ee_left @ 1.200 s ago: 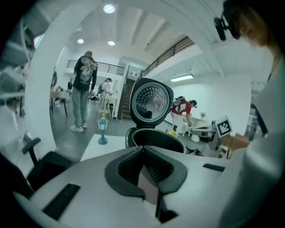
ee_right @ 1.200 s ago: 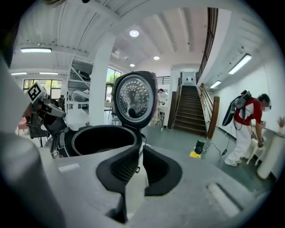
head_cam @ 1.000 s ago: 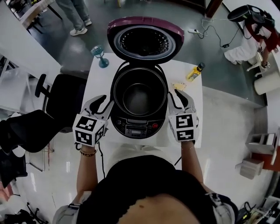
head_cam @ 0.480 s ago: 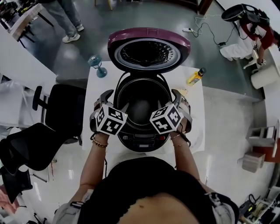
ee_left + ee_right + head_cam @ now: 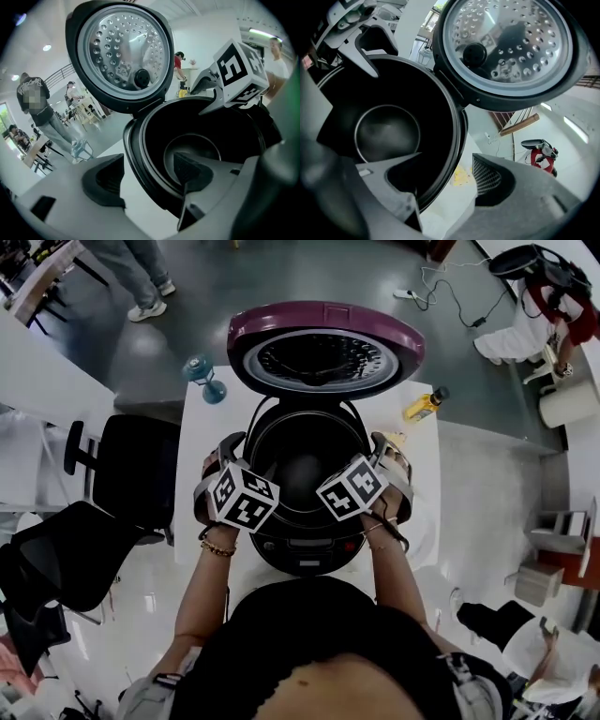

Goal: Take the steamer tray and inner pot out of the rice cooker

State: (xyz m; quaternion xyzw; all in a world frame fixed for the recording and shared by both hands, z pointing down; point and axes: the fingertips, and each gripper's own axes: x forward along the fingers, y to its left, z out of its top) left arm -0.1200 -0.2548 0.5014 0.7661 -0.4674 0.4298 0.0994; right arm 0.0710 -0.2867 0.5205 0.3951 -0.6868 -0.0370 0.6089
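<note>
At the open rice cooker (image 5: 305,545), in the centre of the head view, you have the two grippers on opposite sides of its mouth. The purple lid (image 5: 323,348) is tipped back at the top of the frame.

The left gripper (image 5: 150,171) has just been opening its jaws, and they stand wide. One pad hangs outside over the white table (image 5: 202,432) and the other inside the bowl, so the cooker's left rim (image 5: 135,157) runs between them with neither pad touching it. The right gripper (image 5: 445,176) mirrors this on the right side. Its jaws have also just been opening and are spread wide, with the rim between them and nothing clamped.

The dark inner pot (image 5: 302,460) sits seated in the cooker, so nothing is out yet. No view lets you tell a separate steamer tray from the pot's black interior, though the stepped ring low in the bowl may be its base.

The step in hand looks like the approach for the first lift, a two-sided hold on the uppermost vessel.

Next you need to lower each gripper until its pads bracket that vessel's own lip rather than the cooker's housing. Then close both sides evenly and raise it level and straight up, keeping clear of the lid behind. Closing one side first, or catching only the housing, would likely tilt the vessel or leave it where it is.
</note>
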